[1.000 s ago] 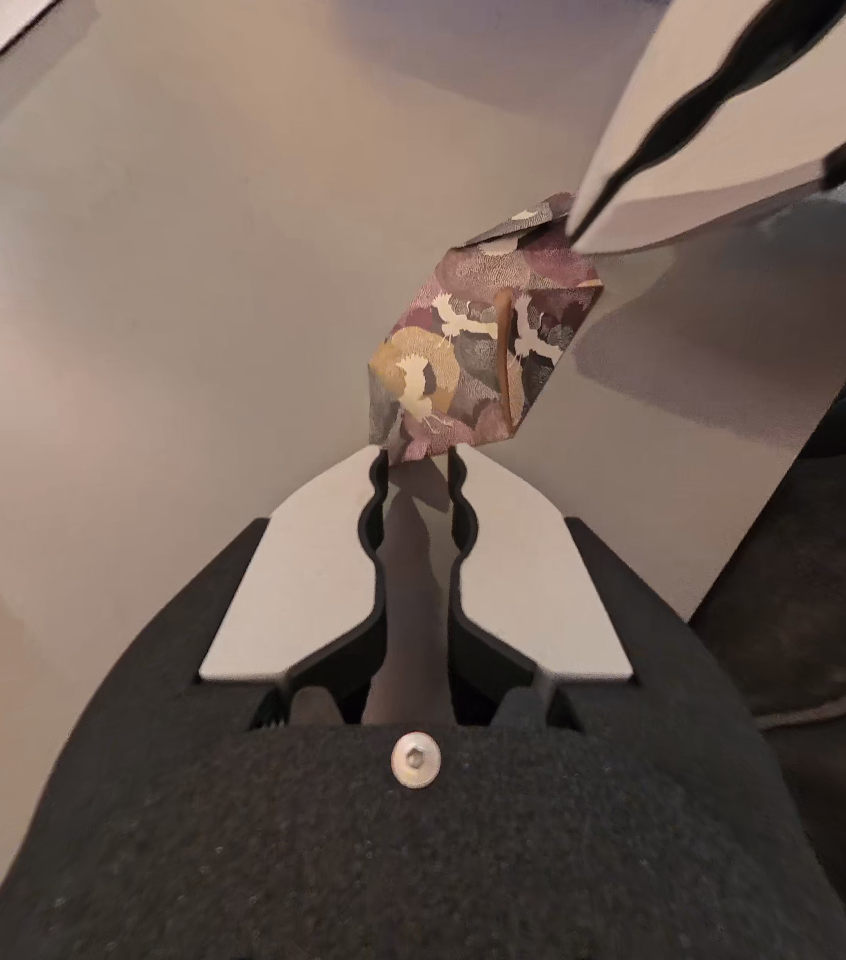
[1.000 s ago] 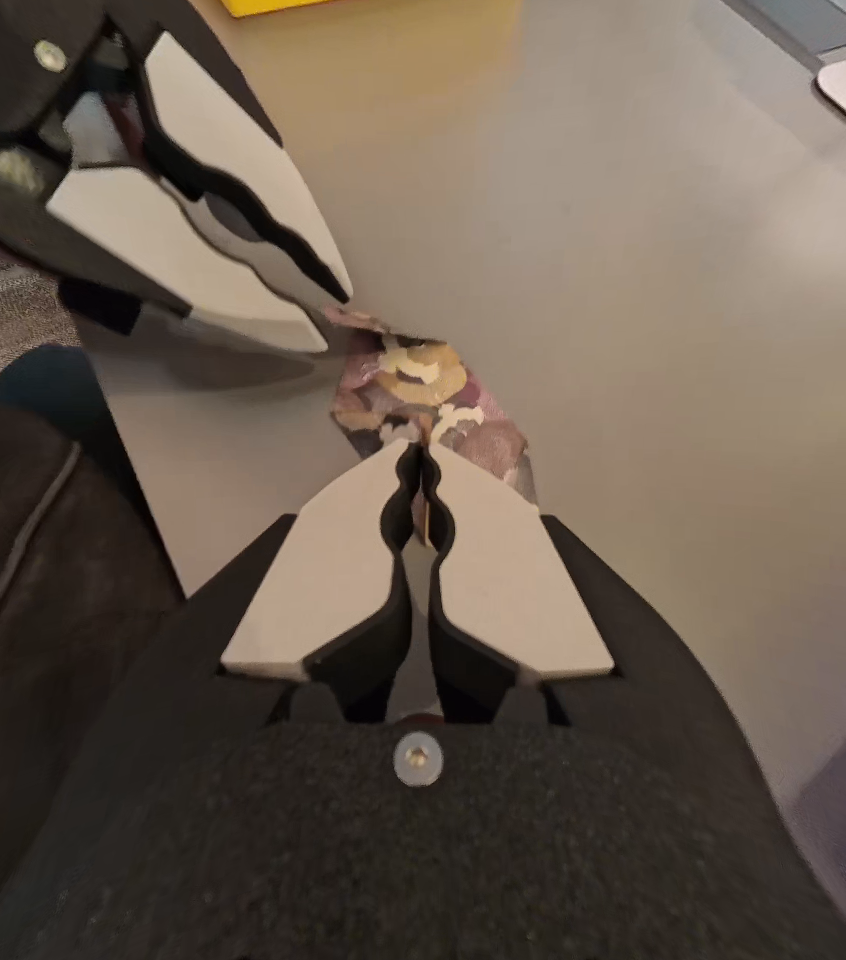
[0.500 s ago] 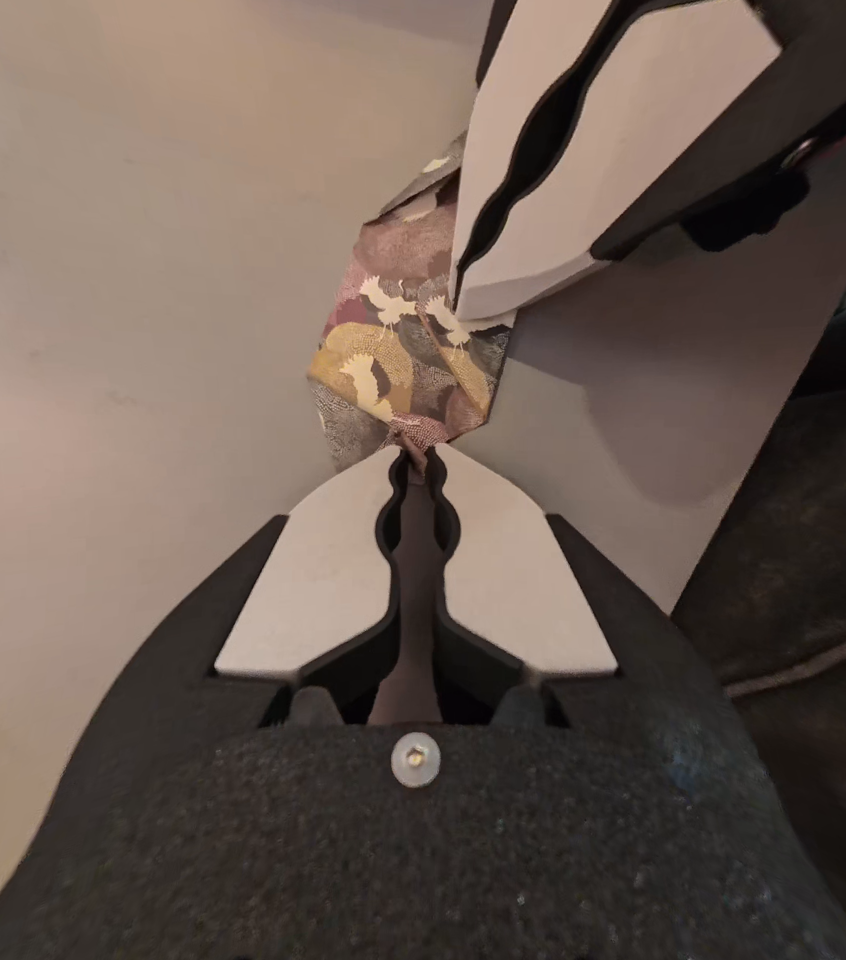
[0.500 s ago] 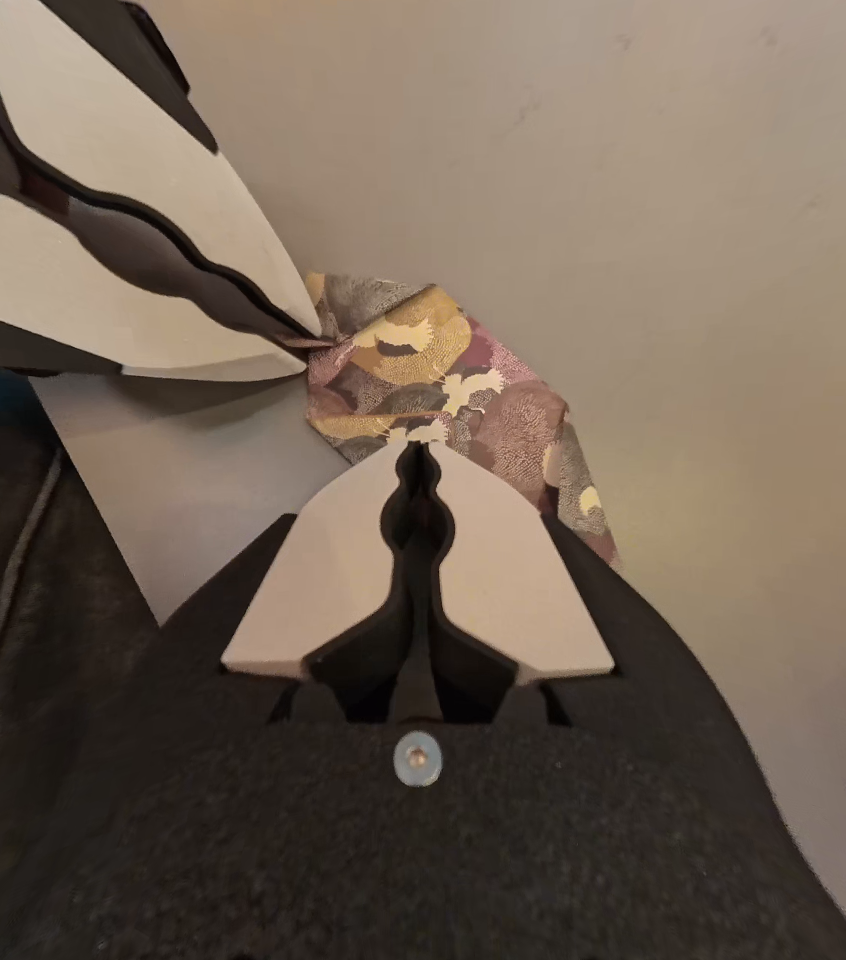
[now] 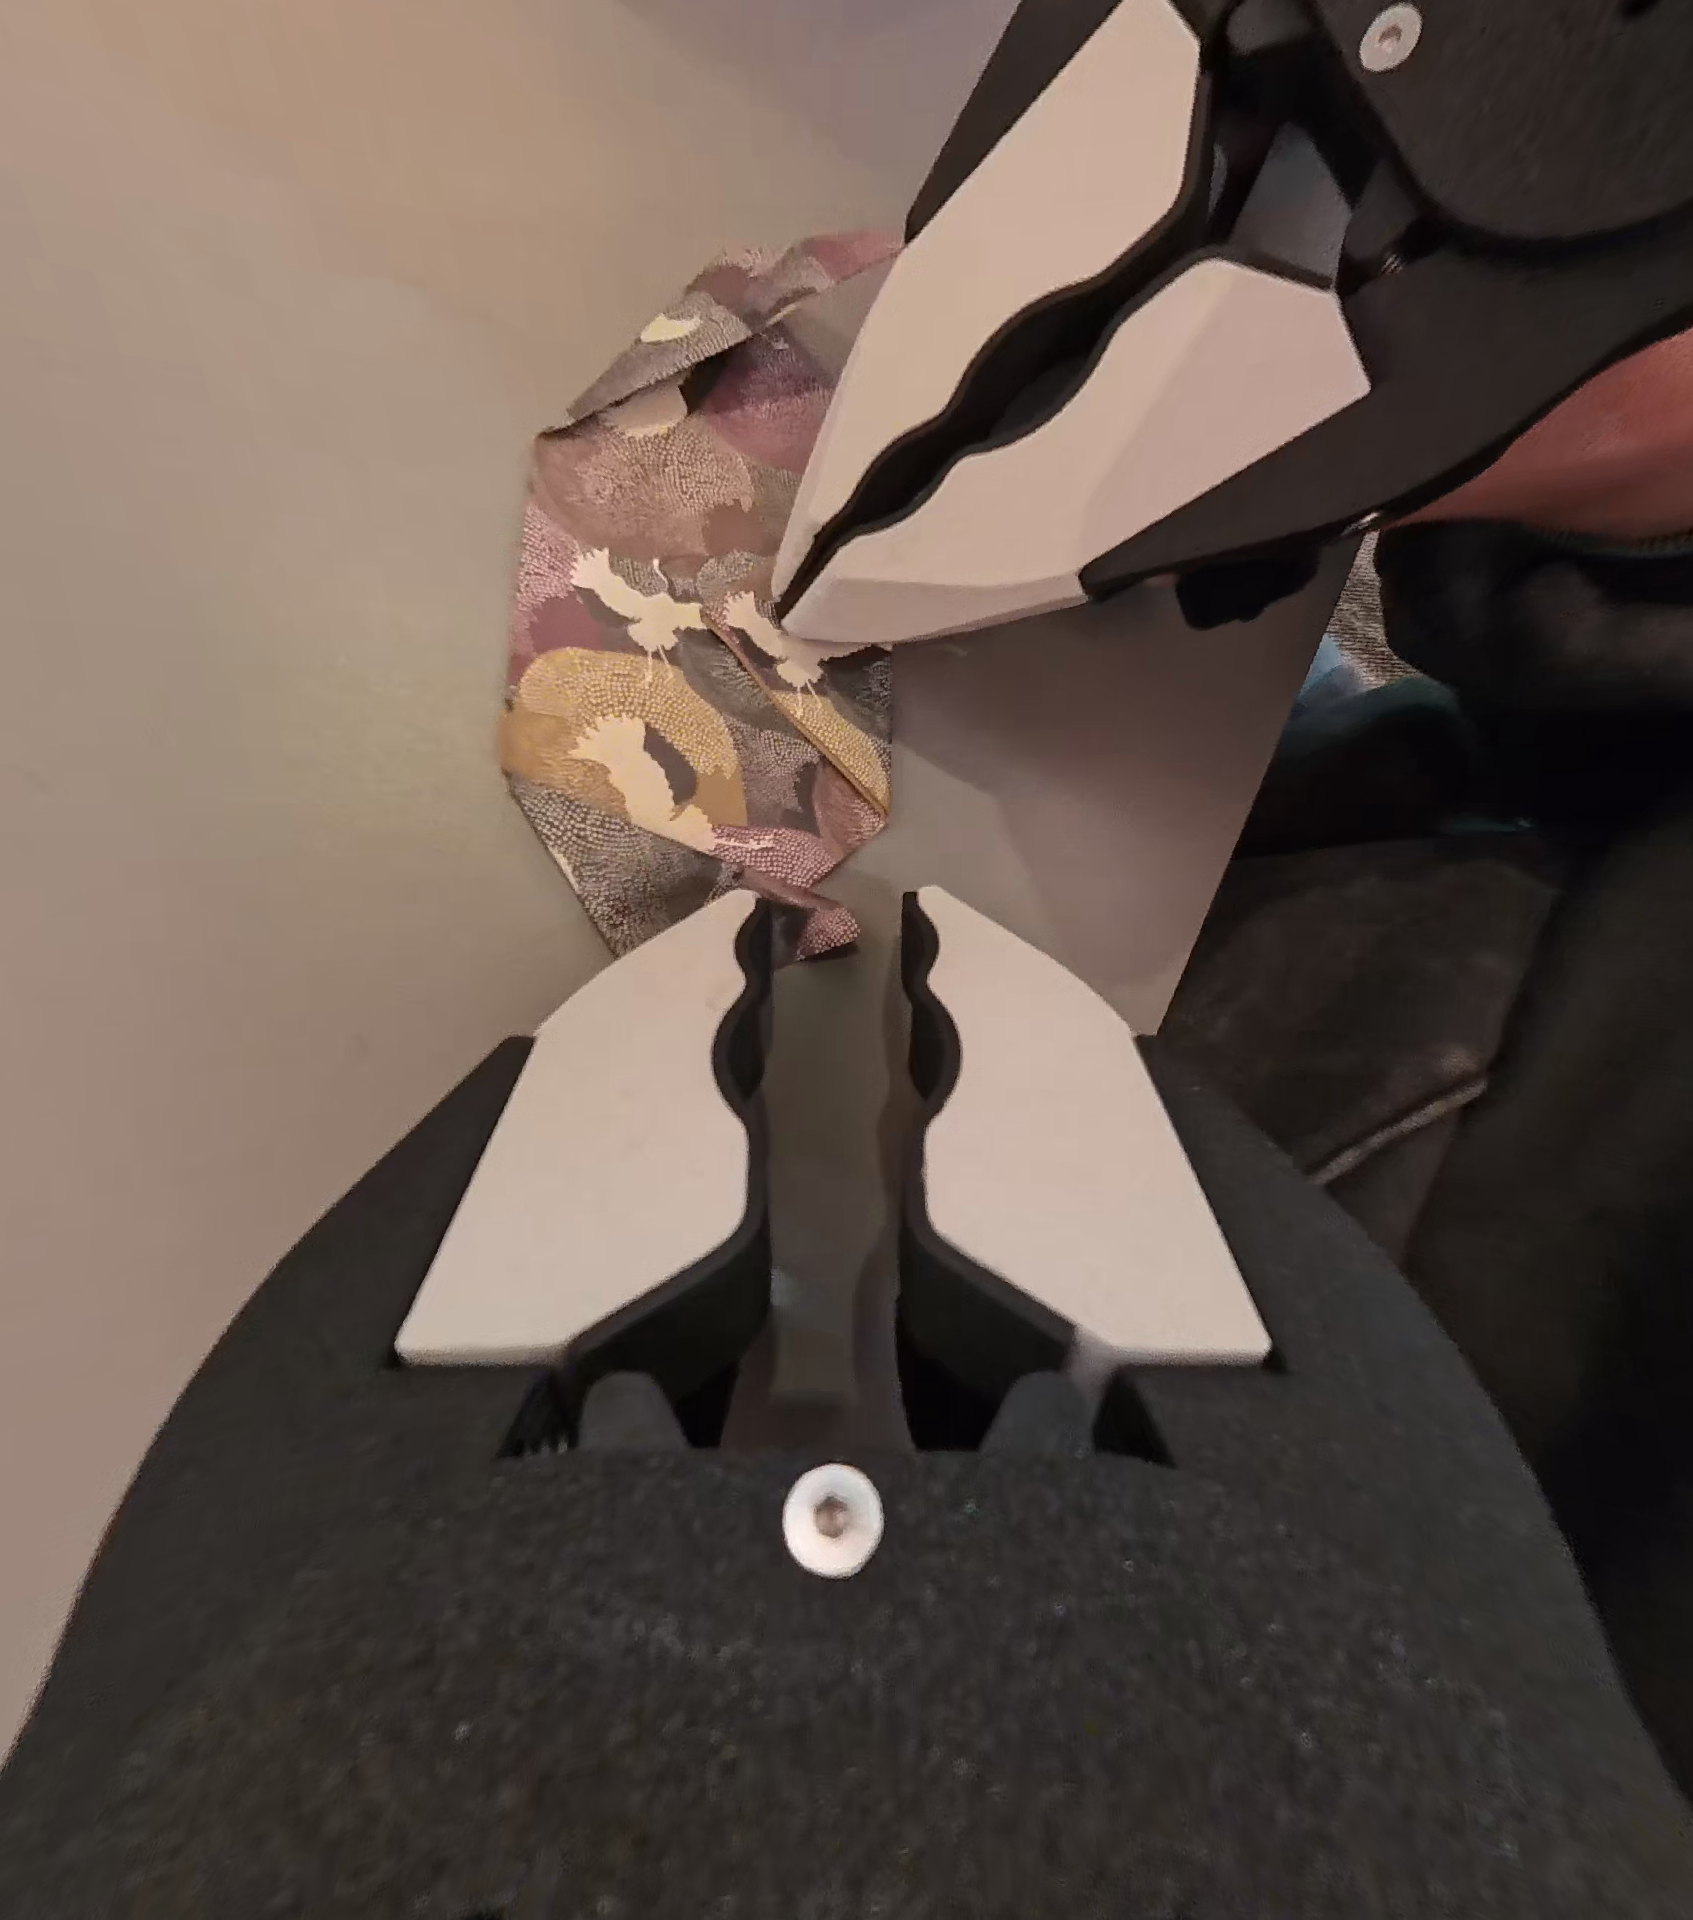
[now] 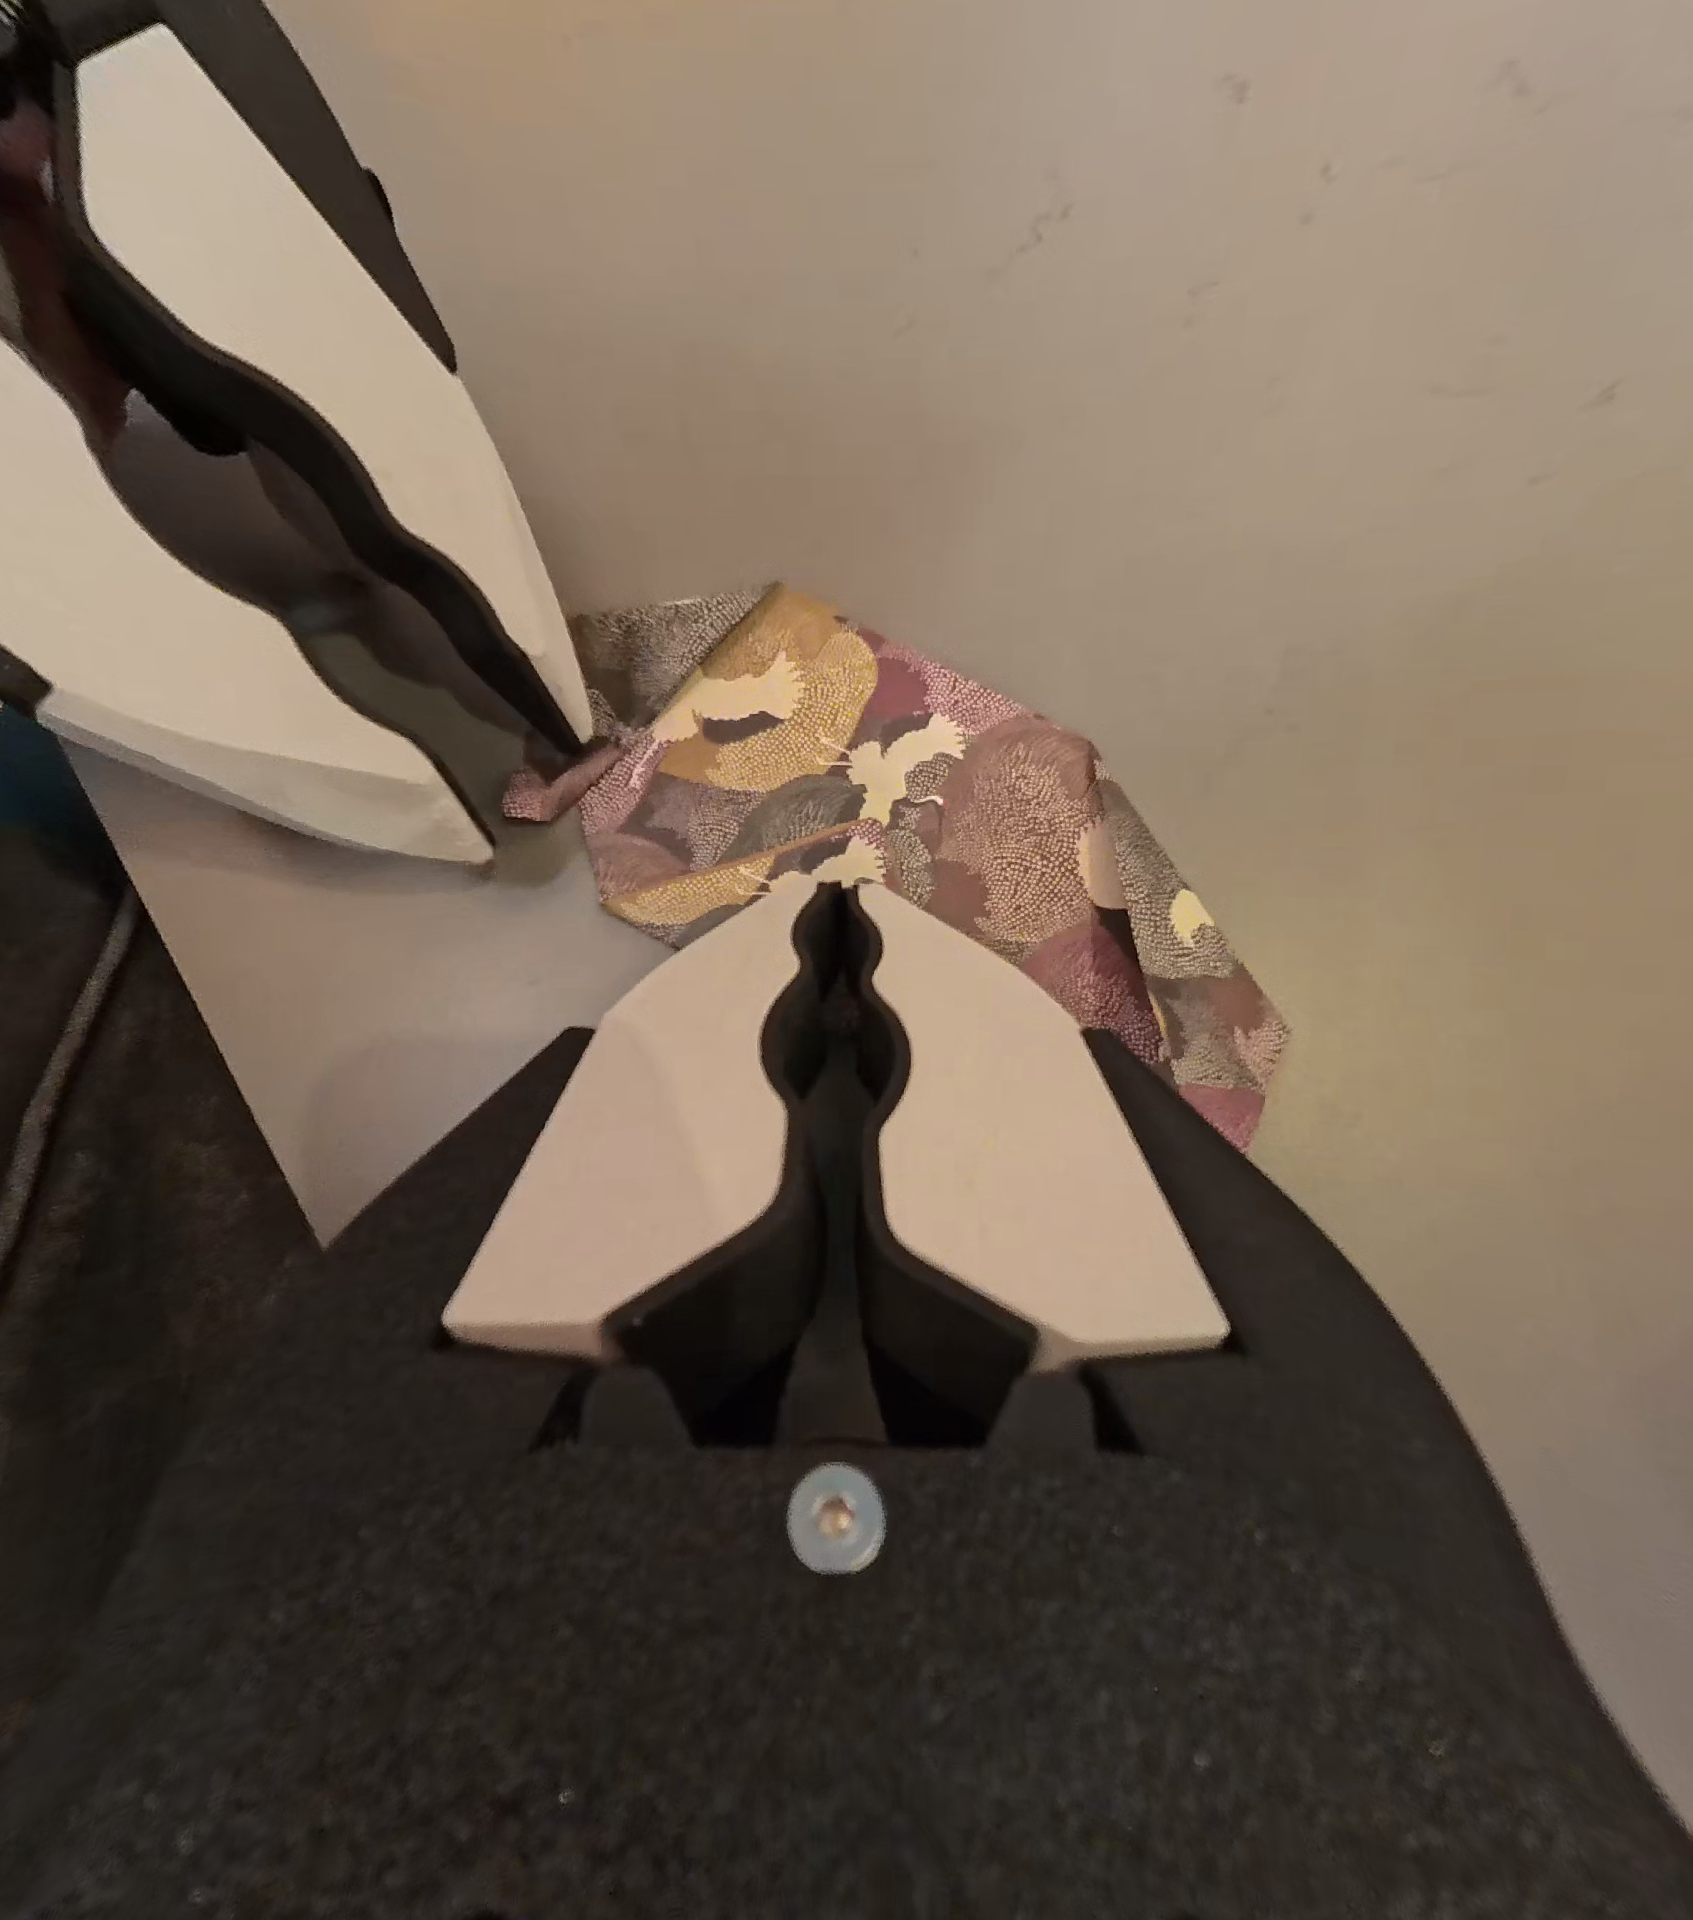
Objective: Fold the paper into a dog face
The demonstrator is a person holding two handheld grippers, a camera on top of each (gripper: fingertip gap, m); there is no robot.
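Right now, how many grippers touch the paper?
2. The left gripper, open, touches the paper's near corner; the right gripper, shut, presses its tips on the middle.

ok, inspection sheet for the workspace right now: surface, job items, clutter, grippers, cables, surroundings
Surface: plain beige table, faint scuffs; its near edge runs beside the work.
Job's things: patterned paper, already folded into a compact multi-layer shape, lying on the table near that edge.
Clutter: nothing seen.
Grippers: left gripper open, one fingertip touching a small corner flap of the paper; right gripper shut, tips pressing down on the paper's middle.
Cables: nothing seen.
Surroundings: dark fabric past the table edge; a person's hand and dark sleeve behind the right gripper.
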